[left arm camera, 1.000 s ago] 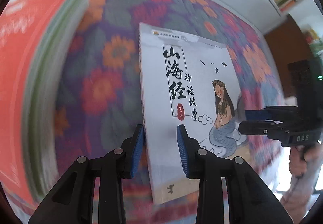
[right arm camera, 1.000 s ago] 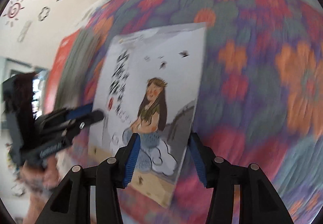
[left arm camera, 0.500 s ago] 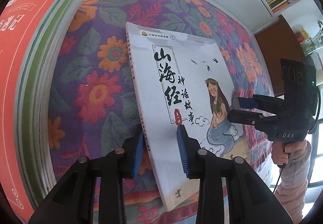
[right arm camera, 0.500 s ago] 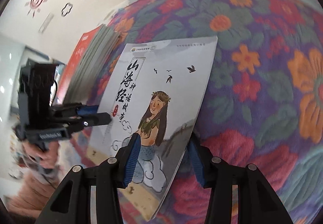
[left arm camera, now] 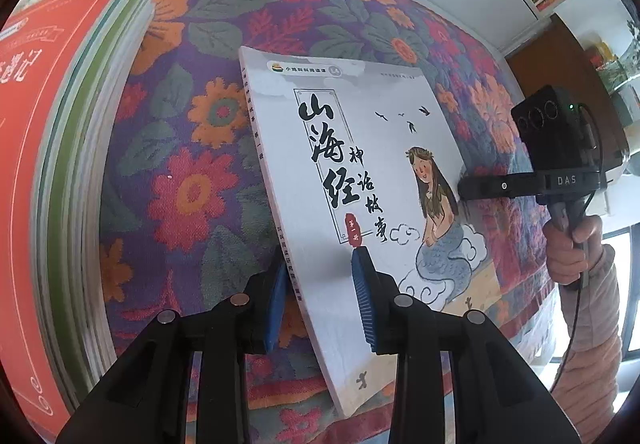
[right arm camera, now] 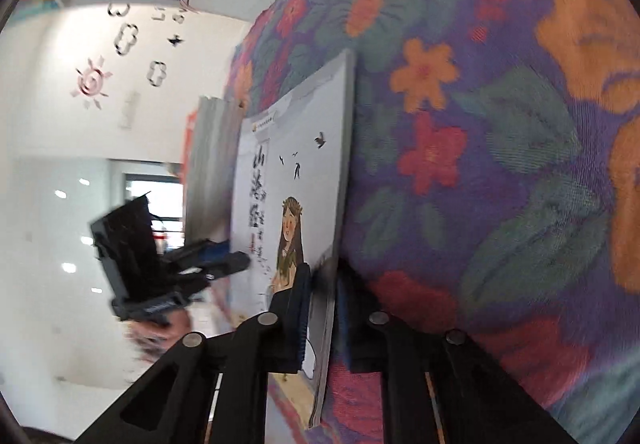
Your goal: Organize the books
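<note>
right wrist view: the right gripper [right arm camera: 320, 314] has just pinched the book [right arm camera: 288, 180] (left gripper [left arm camera: 320, 300] holds it too), ready to lift.

white book [left arm camera: 360, 180] cover: big brush title 山海经, smaller 神话故事 beside it — red seal under the title, too small to read | right gripper [left arm camera: 464, 186] body: "DAS" | red book [left arm camera: 36, 92] cover: characters cut off, ending 记

red book stack [left arm camera: 52, 164]: cut off left | right-wrist view: motion-blurred
</note>
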Demonstrator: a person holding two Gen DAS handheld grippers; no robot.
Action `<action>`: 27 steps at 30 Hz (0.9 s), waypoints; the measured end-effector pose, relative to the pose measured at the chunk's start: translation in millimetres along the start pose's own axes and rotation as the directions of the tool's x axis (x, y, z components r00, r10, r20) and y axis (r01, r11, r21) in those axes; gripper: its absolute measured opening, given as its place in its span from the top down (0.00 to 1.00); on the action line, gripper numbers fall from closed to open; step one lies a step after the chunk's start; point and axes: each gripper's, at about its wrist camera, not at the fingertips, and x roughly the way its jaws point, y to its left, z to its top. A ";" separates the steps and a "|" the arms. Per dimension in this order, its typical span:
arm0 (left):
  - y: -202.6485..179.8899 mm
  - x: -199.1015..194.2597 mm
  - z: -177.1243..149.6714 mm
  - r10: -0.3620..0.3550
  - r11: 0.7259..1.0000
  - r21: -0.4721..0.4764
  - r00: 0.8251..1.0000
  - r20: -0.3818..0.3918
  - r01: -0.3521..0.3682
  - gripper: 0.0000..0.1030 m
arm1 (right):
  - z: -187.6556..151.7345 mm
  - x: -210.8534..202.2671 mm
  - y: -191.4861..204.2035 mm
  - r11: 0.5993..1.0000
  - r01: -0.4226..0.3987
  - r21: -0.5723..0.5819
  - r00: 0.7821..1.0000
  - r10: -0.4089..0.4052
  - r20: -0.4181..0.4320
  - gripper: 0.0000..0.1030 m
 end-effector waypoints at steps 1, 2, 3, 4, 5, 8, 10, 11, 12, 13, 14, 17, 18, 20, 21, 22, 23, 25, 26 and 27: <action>-0.7 0.6 0.6 0.002 1.000 -0.001 1.000 -0.001 -0.002 0.70 | -0.1 -0.1 0.3 1.000 0.004 -0.006 1.000 -0.004 0.000 0.93; -0.4 1.1 1.0 0.001 1.000 -0.004 1.000 -0.003 -0.001 0.70 | -0.6 0.7 3.3 1.000 0.021 -0.020 1.000 -0.021 0.004 0.92; -0.2 1.4 1.2 0.000 1.000 -0.004 1.000 -0.005 0.000 0.70 | -0.8 2.2 6.4 0.999 0.030 -0.028 1.000 -0.030 0.005 0.92; 0.0 1.4 1.1 -0.001 1.000 -0.003 1.000 -0.004 0.001 0.70 | -0.9 2.9 8.0 0.999 0.035 -0.038 0.999 -0.035 0.004 0.92; -0.1 1.4 0.6 -0.001 1.000 -0.002 1.000 -0.001 0.001 0.70 | -2.4 0.9 7.2 0.999 0.030 -0.036 1.000 -0.030 0.001 0.92; -1.9 1.1 0.8 0.013 1.000 0.005 1.000 0.006 -0.013 0.70 | -0.6 2.8 4.1 1.000 0.010 -0.022 1.000 -0.010 -0.009 0.92; -2.6 1.4 1.4 0.015 1.000 0.006 1.000 0.006 -0.015 0.70 | -0.2 7.0 5.5 1.000 0.016 -0.016 1.000 -0.016 -0.009 0.92; -2.3 1.7 2.2 0.012 1.000 0.003 1.000 0.004 -0.012 0.70 | -0.6 7.5 5.8 1.000 0.018 -0.014 1.000 -0.018 -0.008 0.92; -1.8 1.5 1.3 0.009 1.000 0.001 1.000 0.003 -0.009 0.70 | 2.0 2.2 4.0 1.000 0.018 -0.013 1.000 -0.019 -0.009 0.92; -2.0 1.4 0.5 0.008 1.000 0.000 1.000 0.004 -0.008 0.70 | 2.1 2.4 3.7 1.000 0.016 -0.008 1.000 -0.016 -0.009 0.92; -2.6 1.6 0.7 0.011 1.000 0.003 1.000 0.005 -0.011 0.70 | 2.1 4.1 4.2 1.000 0.016 -0.004 1.000 -0.016 -0.007 0.92; -1.4 1.4 1.1 0.007 1.000 0.000 1.000 0.003 -0.007 0.70 | 1.7 3.8 5.1 1.000 0.025 0.004 1.000 -0.025 -0.003 0.92; -1.1 1.8 1.9 0.004 1.000 -0.003 1.000 0.001 -0.004 0.70 | 2.0 4.2 5.8 1.000 0.028 0.007 1.000 -0.028 -0.002 0.92; -0.9 1.4 1.0 0.001 1.000 -0.002 1.000 0.001 -0.001 0.70 | 2.3 3.9 5.3 0.999 0.032 0.011 0.999 -0.032 -0.002 0.92; -0.9 1.2 0.5 0.002 1.000 -0.001 1.000 0.002 -0.002 0.70 | 2.2 3.8 5.2 0.999 0.033 0.012 0.999 -0.033 -0.001 0.92; -1.0 1.3 0.5 0.003 1.000 0.000 1.000 0.002 -0.003 0.70 | 2.1 3.9 5.6 0.999 0.035 0.012 0.999 -0.035 -0.001 0.92; -1.2 1.4 0.8 0.004 1.000 0.000 1.000 0.002 -0.004 0.70 | 2.1 3.8 5.3 0.999 0.036 0.012 0.999 -0.036 -0.001 0.92; -1.0 1.5 0.5 0.003 1.000 -0.002 1.000 0.002 -0.003 0.70 | 2.3 3.8 5.5 0.999 0.039 0.015 0.999 -0.039 -0.001 0.92; -1.2 1.5 0.5 0.003 1.000 -0.001 1.000 0.002 -0.003 0.70 | 2.4 3.7 5.9 0.999 0.043 0.012 0.999 -0.043 -0.001 0.92; -1.3 1.6 0.6 0.004 1.000 0.000 1.000 0.002 -0.004 0.70 | 2.2 3.7 6.8 0.999 0.048 0.009 0.999 -0.048 0.000 0.92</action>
